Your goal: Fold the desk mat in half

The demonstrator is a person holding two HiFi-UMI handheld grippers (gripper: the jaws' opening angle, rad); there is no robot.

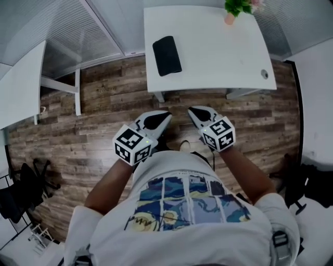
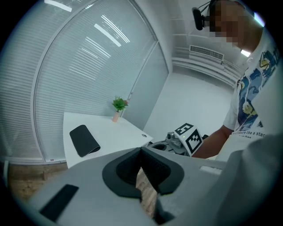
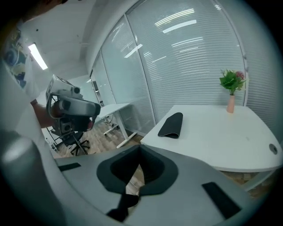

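The black desk mat [image 1: 167,55] lies on the white table [image 1: 218,52] near its left edge; it looks doubled over, with a rounded fold at one end in the left gripper view [image 2: 84,140] and the right gripper view [image 3: 171,125]. Both grippers hover over the wooden floor, close to the person's body and well short of the table. My left gripper [image 1: 165,115] is shut with nothing in it, its jaws meeting at the tips [image 2: 141,151]. Beside it, my right gripper [image 1: 190,109] is also shut and empty [image 3: 140,148].
A small potted plant [image 1: 237,8] stands at the table's far edge, and a cable hole [image 1: 264,74] sits near its right corner. A second white table [image 1: 18,88] is at the left, with an office chair [image 1: 26,182] below it. Glass walls with blinds surround the room.
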